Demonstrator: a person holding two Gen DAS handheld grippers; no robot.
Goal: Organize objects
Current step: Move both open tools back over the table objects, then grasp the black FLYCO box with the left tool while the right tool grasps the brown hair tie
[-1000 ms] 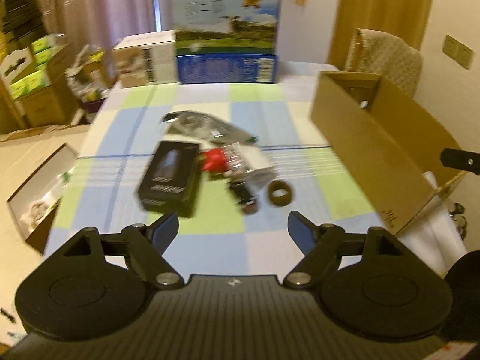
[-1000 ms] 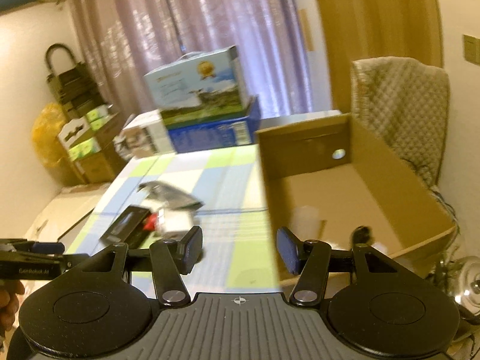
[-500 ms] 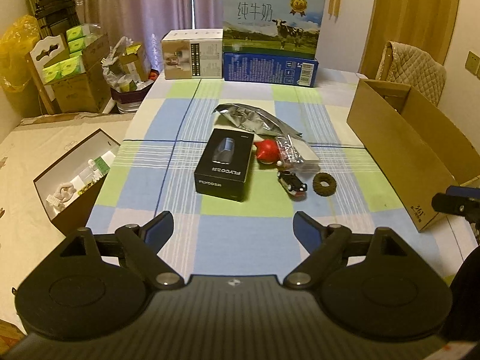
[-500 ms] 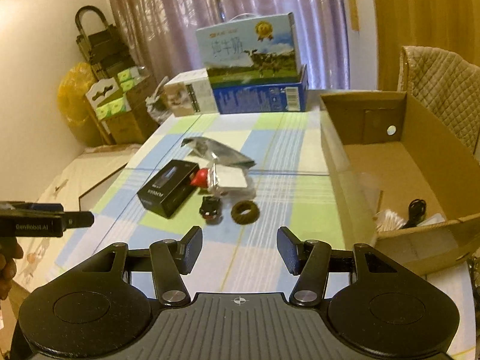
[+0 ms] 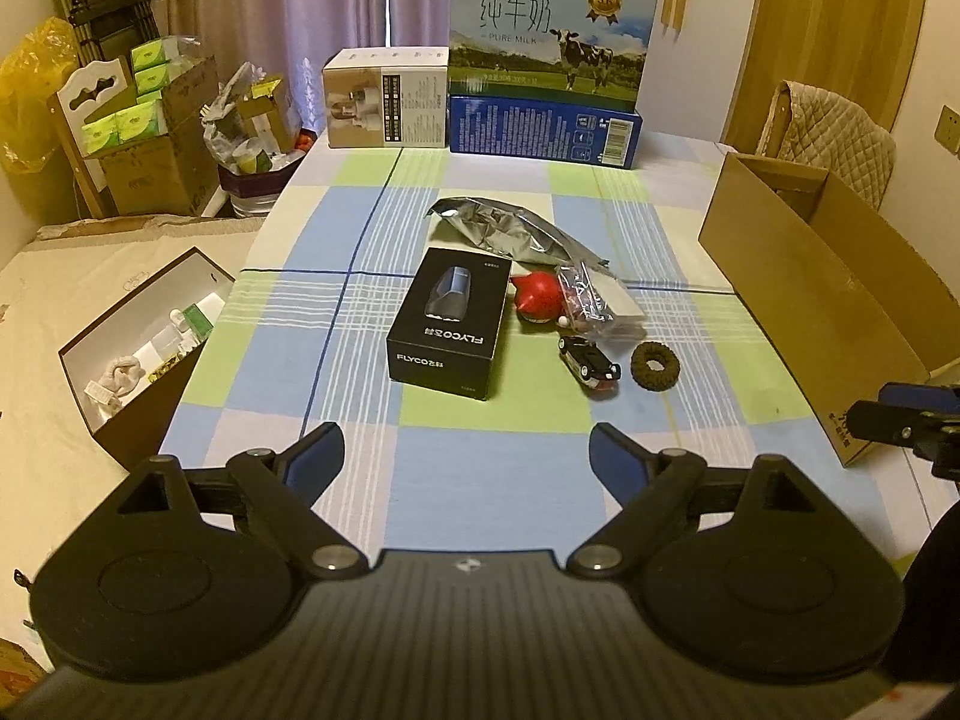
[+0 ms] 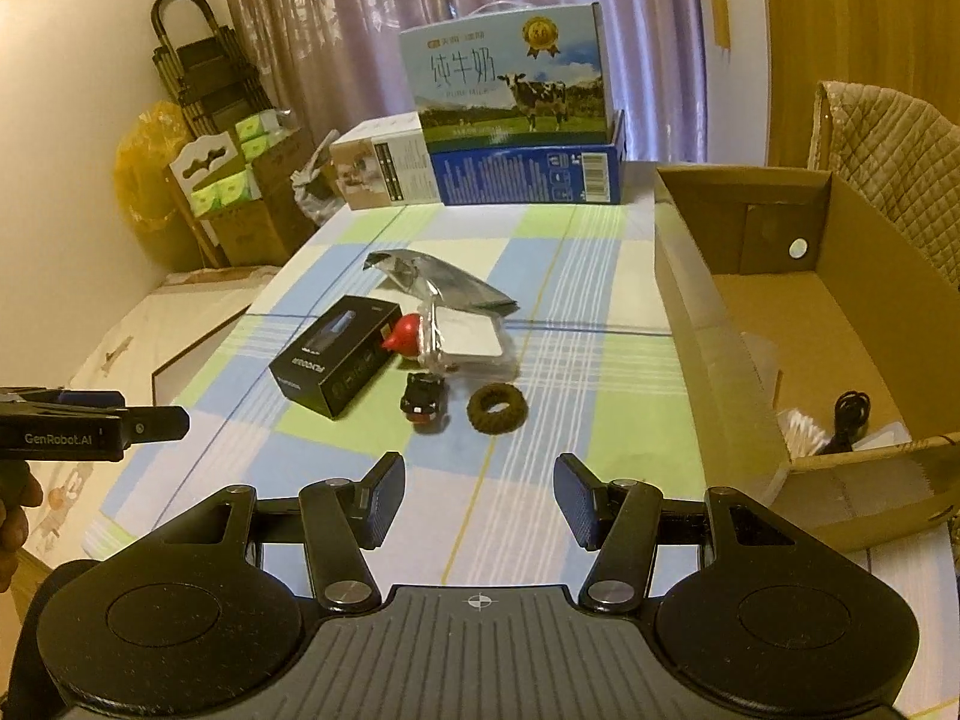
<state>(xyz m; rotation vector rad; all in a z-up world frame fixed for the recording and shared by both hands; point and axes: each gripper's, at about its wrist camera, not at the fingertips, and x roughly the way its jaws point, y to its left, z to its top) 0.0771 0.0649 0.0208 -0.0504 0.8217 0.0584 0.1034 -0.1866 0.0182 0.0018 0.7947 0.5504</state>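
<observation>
Clutter sits in one cluster mid-table on the blue-and-green checked tablecloth (image 5: 480, 456), ahead of both grippers: a black rectangular FLYCO carton (image 5: 447, 330), a small red horned toy (image 5: 538, 298), a clear plastic packet (image 5: 591, 300), a small black toy car (image 5: 588, 363), a brown knitted ring (image 5: 656, 365) and a crumpled silver foil pouch (image 5: 510, 231) behind. The open brown cardboard box (image 6: 708, 324) stands to the right, well apart. The carton's long axis runs away from the left gripper (image 5: 467, 453), almost dead ahead. The right gripper (image 6: 478, 495) faces the ring and car, and is nearer the box. Both grippers hang empty, fingers spread.
</observation>
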